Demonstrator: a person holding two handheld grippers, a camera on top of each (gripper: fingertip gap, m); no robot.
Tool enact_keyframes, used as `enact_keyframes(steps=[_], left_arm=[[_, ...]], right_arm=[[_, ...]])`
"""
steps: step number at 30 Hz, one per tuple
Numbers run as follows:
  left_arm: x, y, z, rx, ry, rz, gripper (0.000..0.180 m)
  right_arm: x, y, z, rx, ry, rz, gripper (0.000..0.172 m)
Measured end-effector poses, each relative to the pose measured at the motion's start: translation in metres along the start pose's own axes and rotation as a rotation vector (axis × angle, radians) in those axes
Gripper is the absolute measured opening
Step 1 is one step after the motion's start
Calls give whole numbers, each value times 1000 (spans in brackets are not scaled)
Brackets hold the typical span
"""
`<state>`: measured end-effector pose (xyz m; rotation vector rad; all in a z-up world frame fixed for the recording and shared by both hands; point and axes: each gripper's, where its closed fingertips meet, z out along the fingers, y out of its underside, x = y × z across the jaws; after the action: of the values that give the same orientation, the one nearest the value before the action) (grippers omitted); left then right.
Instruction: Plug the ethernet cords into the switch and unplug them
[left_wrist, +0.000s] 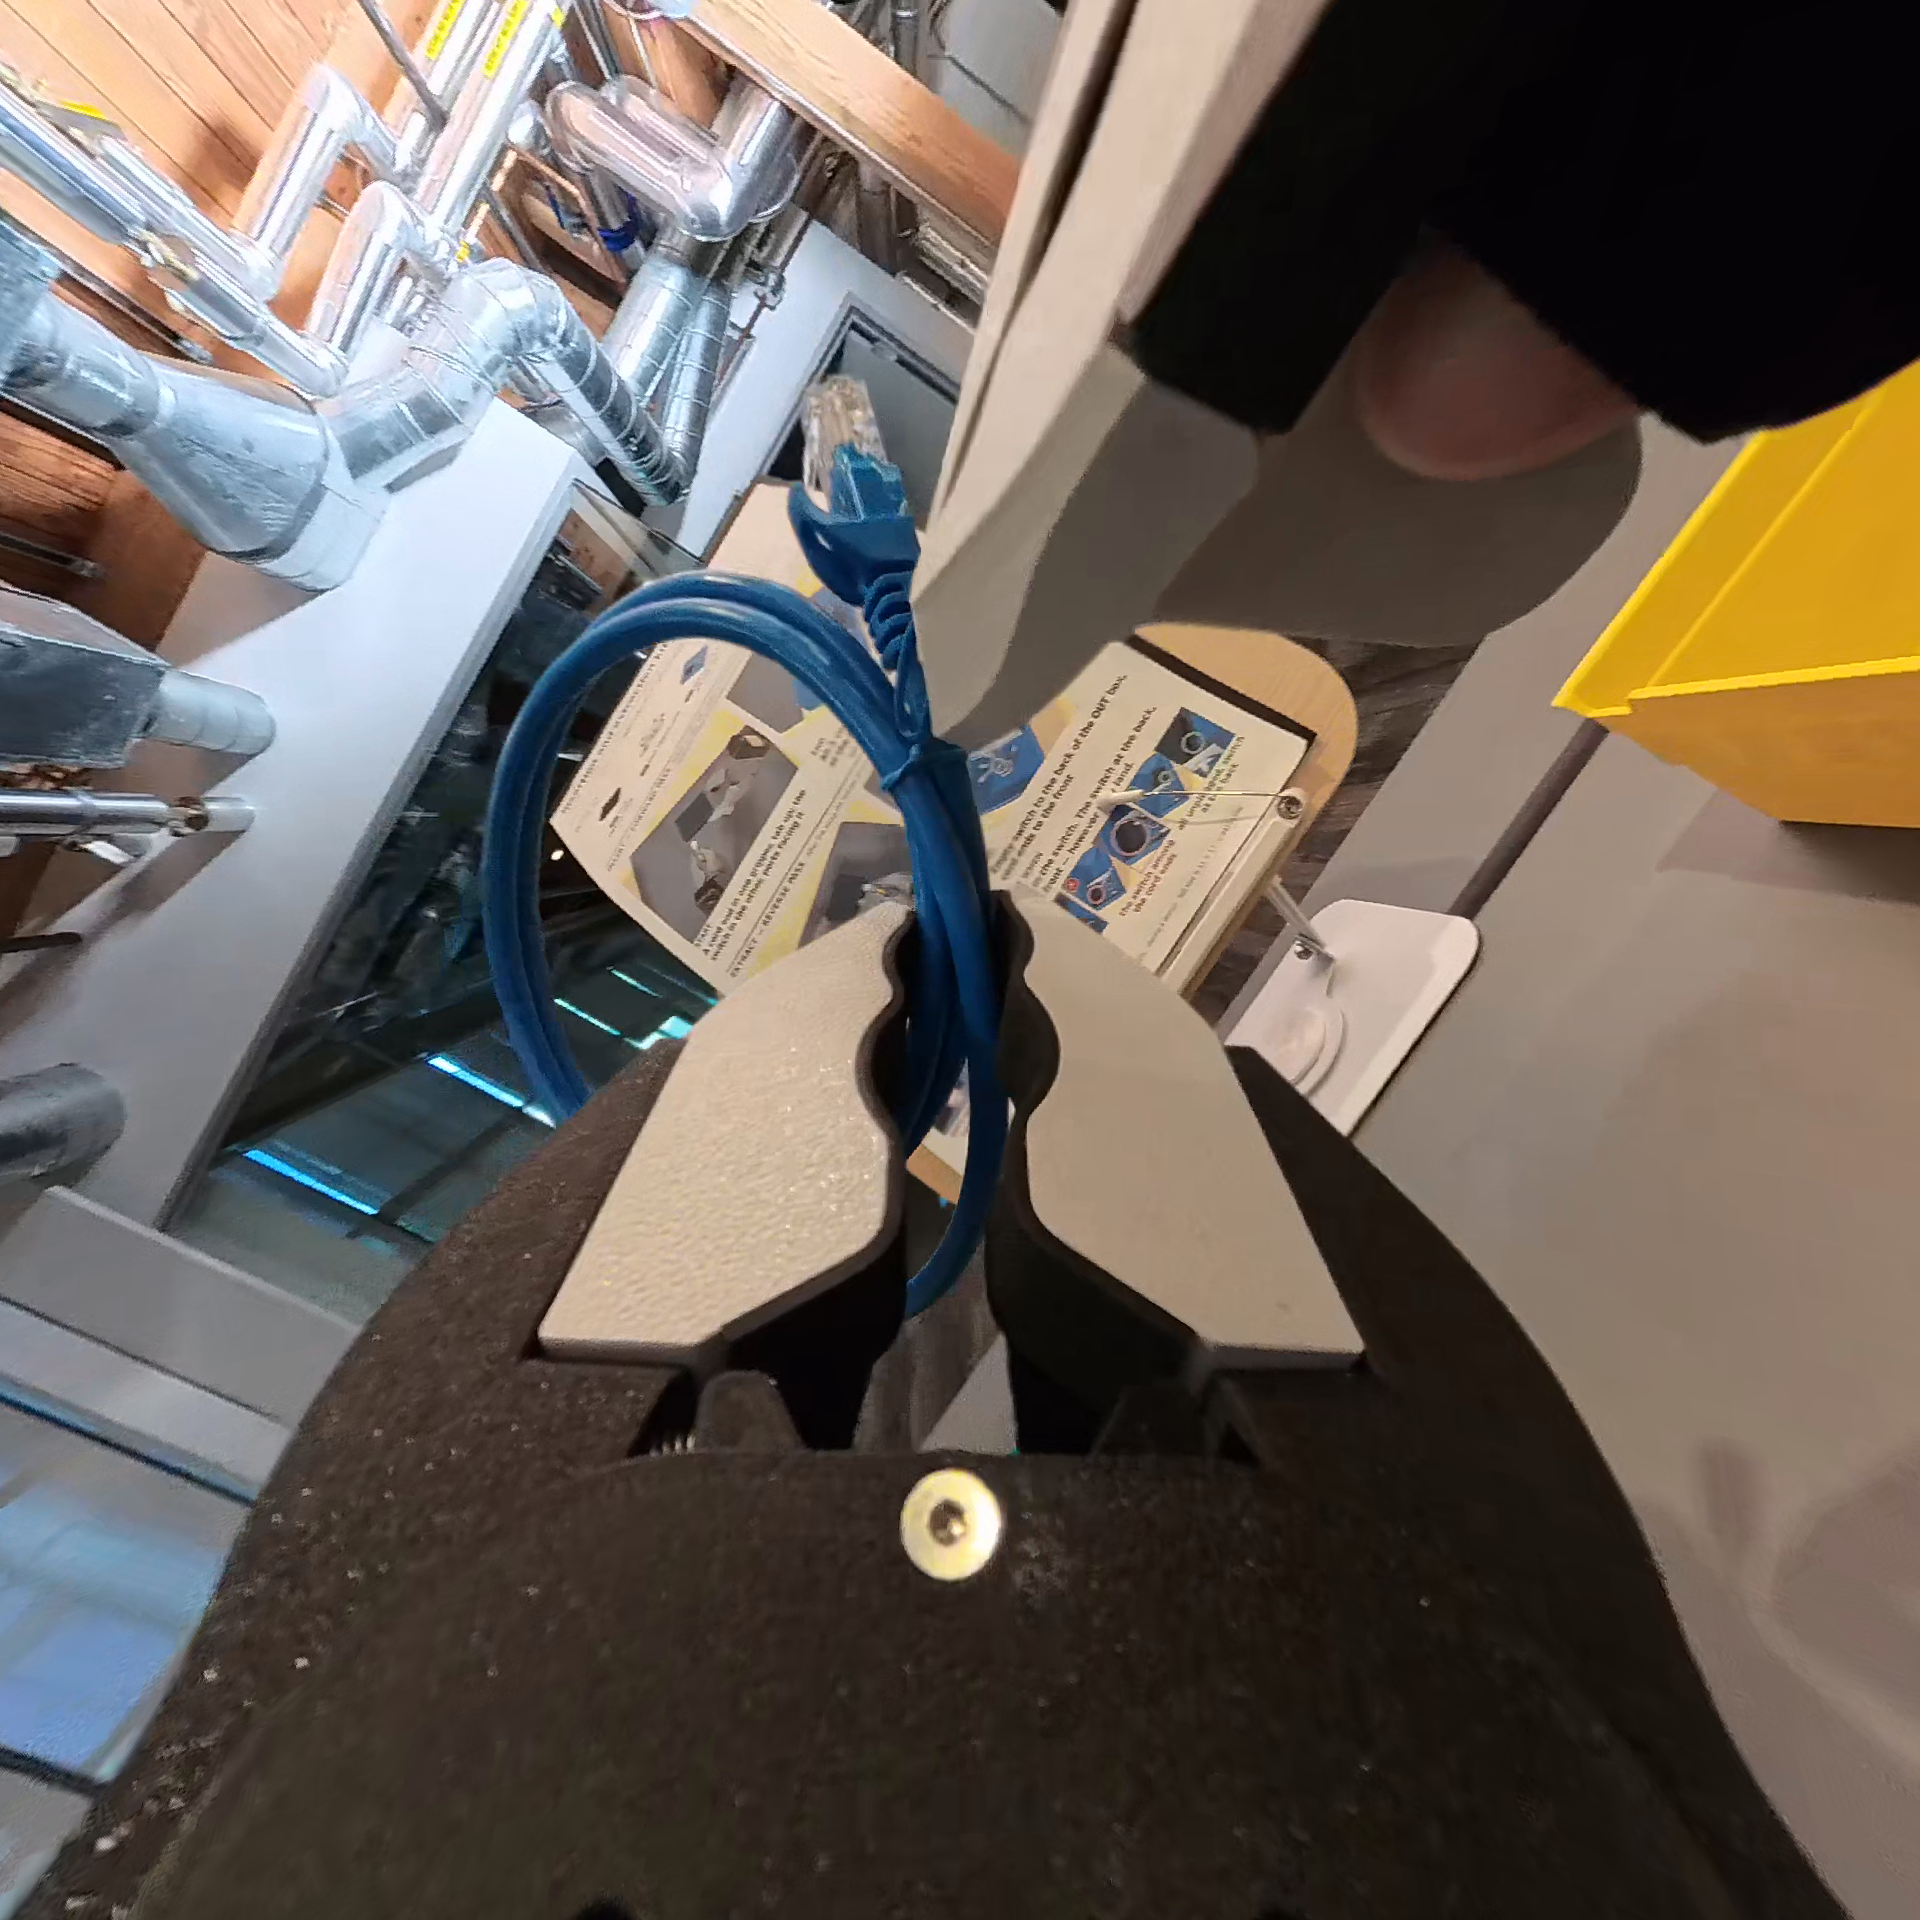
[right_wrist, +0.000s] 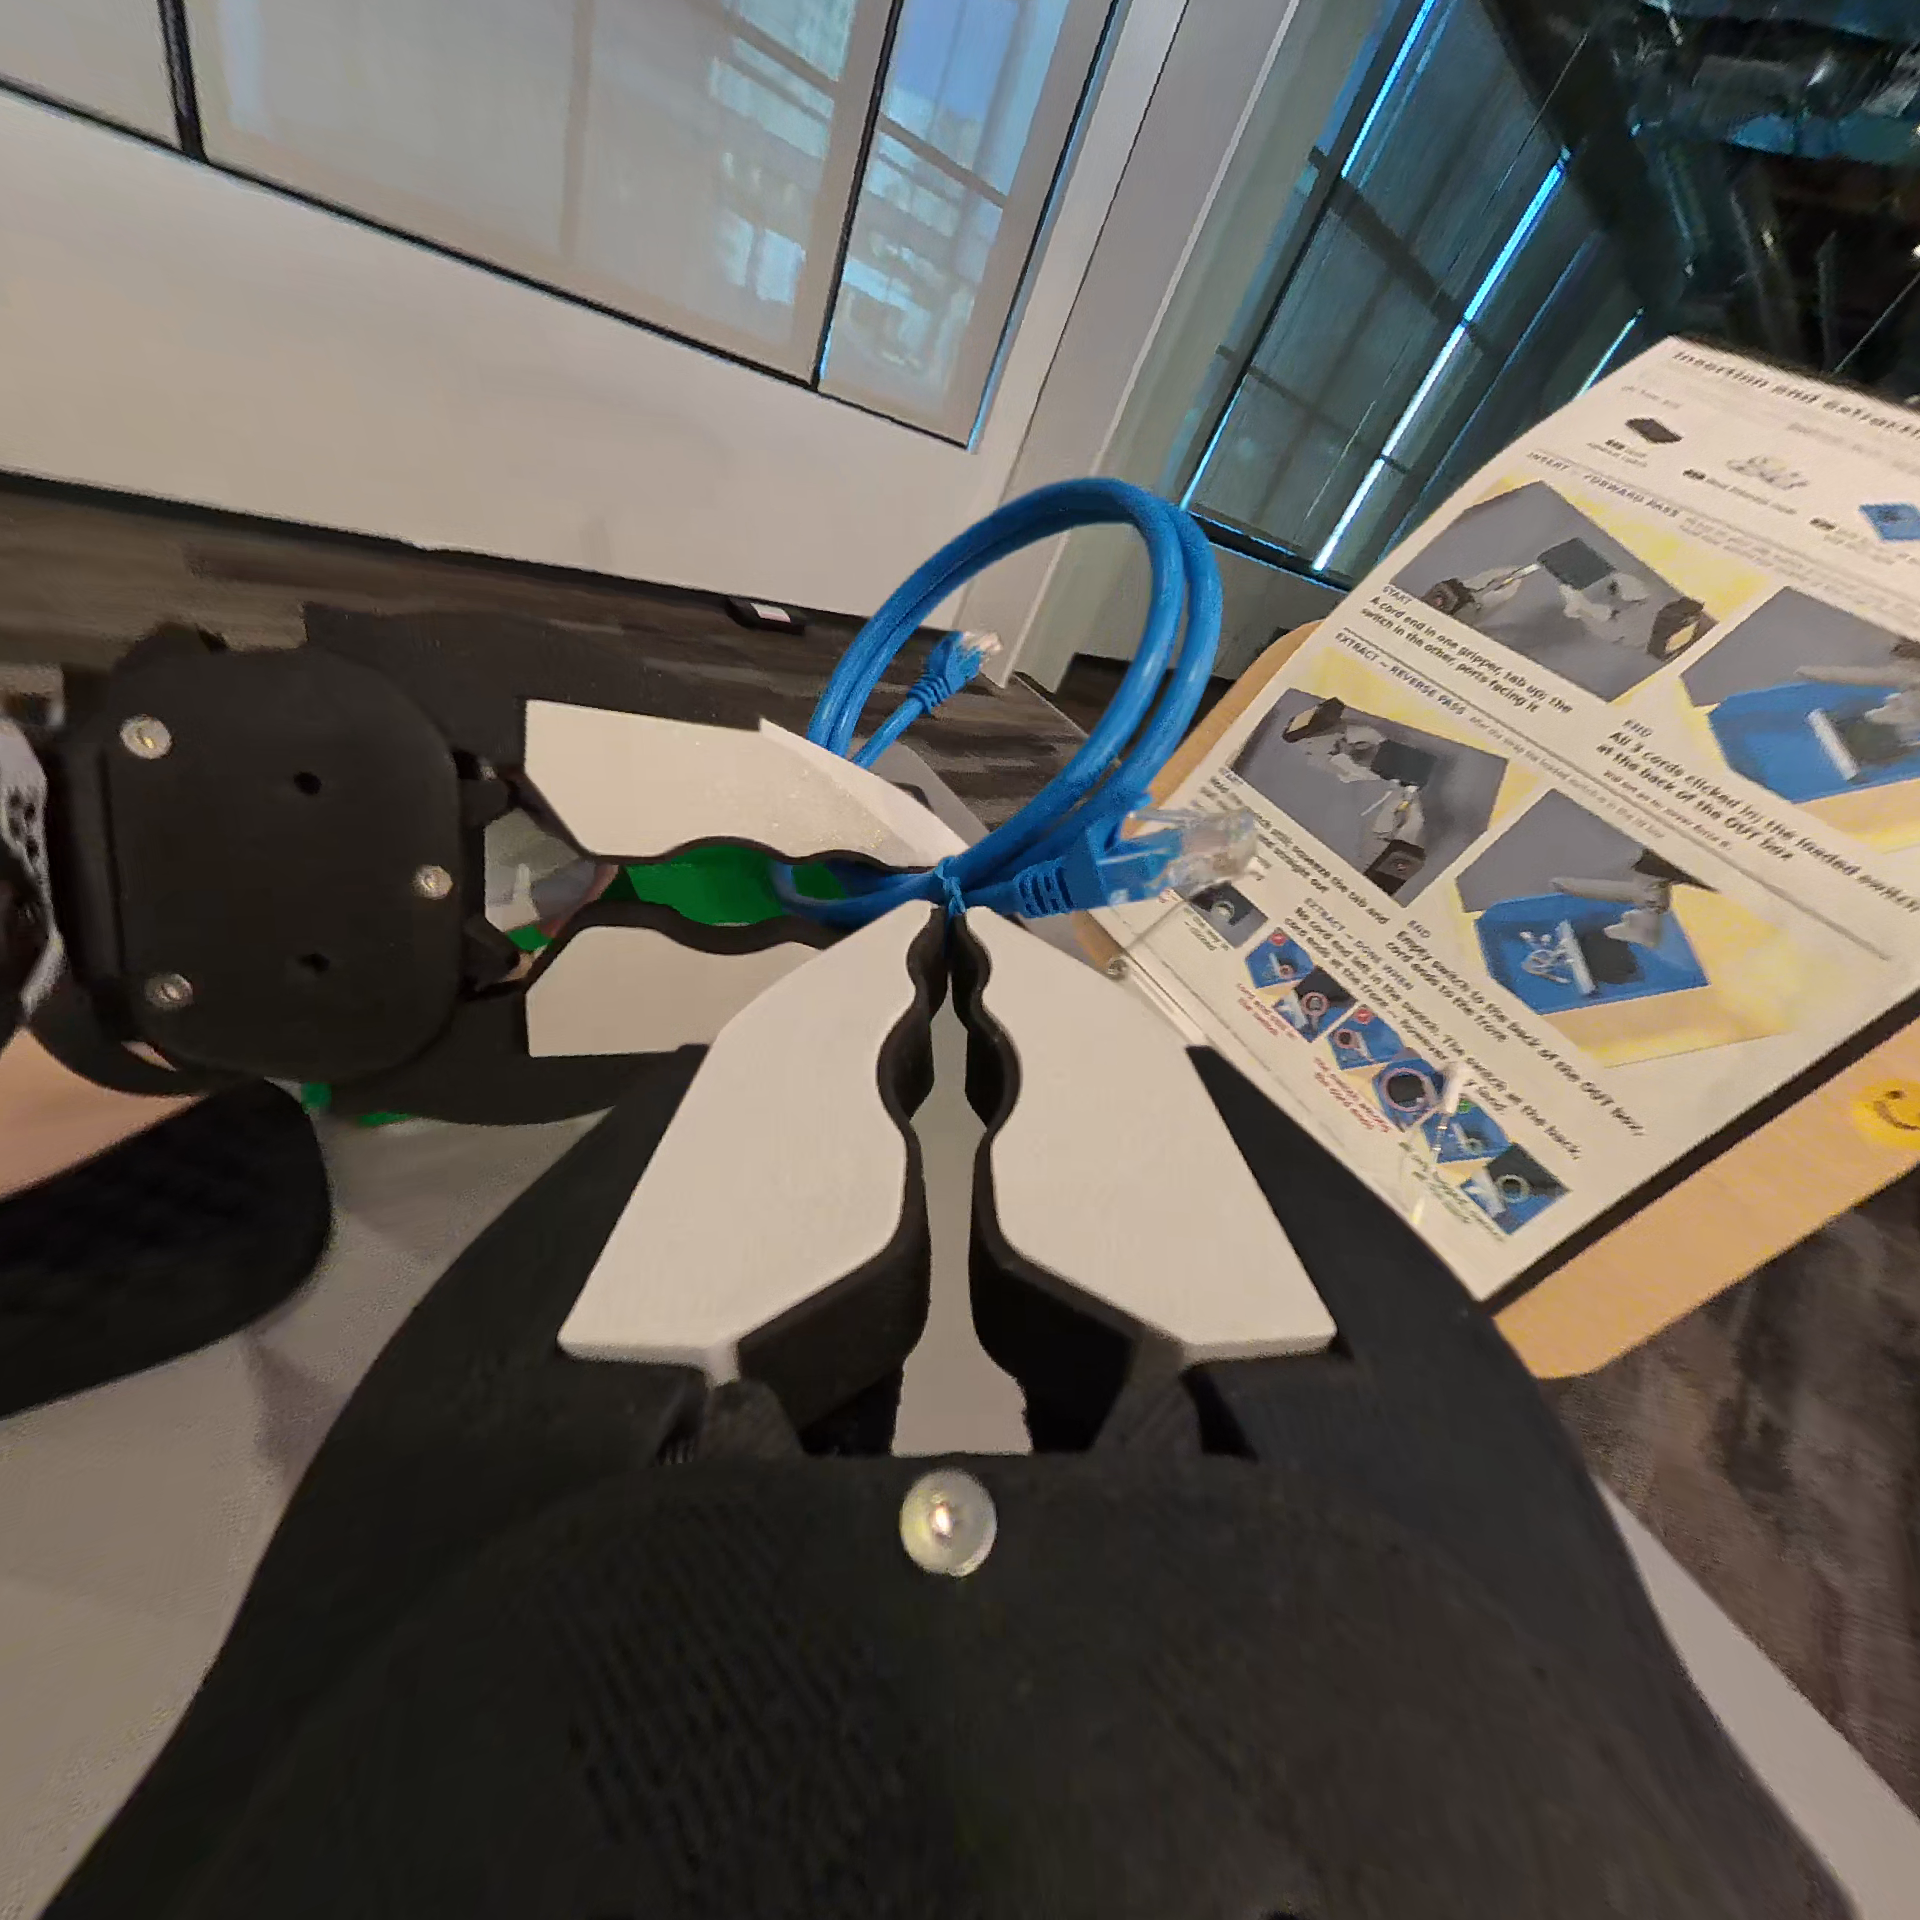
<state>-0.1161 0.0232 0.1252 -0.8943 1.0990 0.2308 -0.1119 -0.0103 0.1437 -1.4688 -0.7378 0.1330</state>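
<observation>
Left wrist view, nearest first: the left gripper (left_wrist: 954, 914) has its grey, black-padded fingers (left_wrist: 831, 997) clenched across the bundled strands of a coiled blue ethernet cord (left_wrist: 940, 831), both pads pressing on the coil. Just beyond the fingertips a thin blue tie (left_wrist: 902, 767) binds the coil. Past it, one clear-tipped plug (left_wrist: 844, 416) stands clear of the fingers, and the right gripper (right_wrist: 951, 928) comes in from above.

Right wrist view: the right gripper's fingers are closed at their tips on the tie at the binding point. A second plug (right_wrist: 1184, 840) points away to the right of the fingertips. The left gripper enters from the left, holding the same coil.

Procedure for the step in hand, judged as freeing the cord before insertion:
- Keep the left grasp firm so the coil cannot rotate.
- Pull the tie away from the coil along its own line; it is thin and may slip from the pads.
- Keep both plugs and their latch tabs clear of the fingers.

View differences: only the left wrist view shows the yellow plastic bin (left_wrist: 1766, 644) beyond and right of the fingers on the grey counter (left_wrist: 1610, 1195). Only the right wrist view shows the tie pinched and the second plug. An instruction sheet on a wooden board (right_wrist: 1621, 883) appears in both. No switch is visible in either view.
</observation>
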Motion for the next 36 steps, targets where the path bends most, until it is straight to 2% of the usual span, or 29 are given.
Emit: enact_keyframes(steps=[4,18,36], left_arm=[[5,-1,1,12,39,-39,11],[10,-1,2,15,64,-48,11],[21,5,2,-23,175,-102,11]], right_arm=[[0,2,-1,-26,11,-56,1],[1,5,-2,-48,-12,-50,1],[3,14,2,-77,-22,-41,1]])
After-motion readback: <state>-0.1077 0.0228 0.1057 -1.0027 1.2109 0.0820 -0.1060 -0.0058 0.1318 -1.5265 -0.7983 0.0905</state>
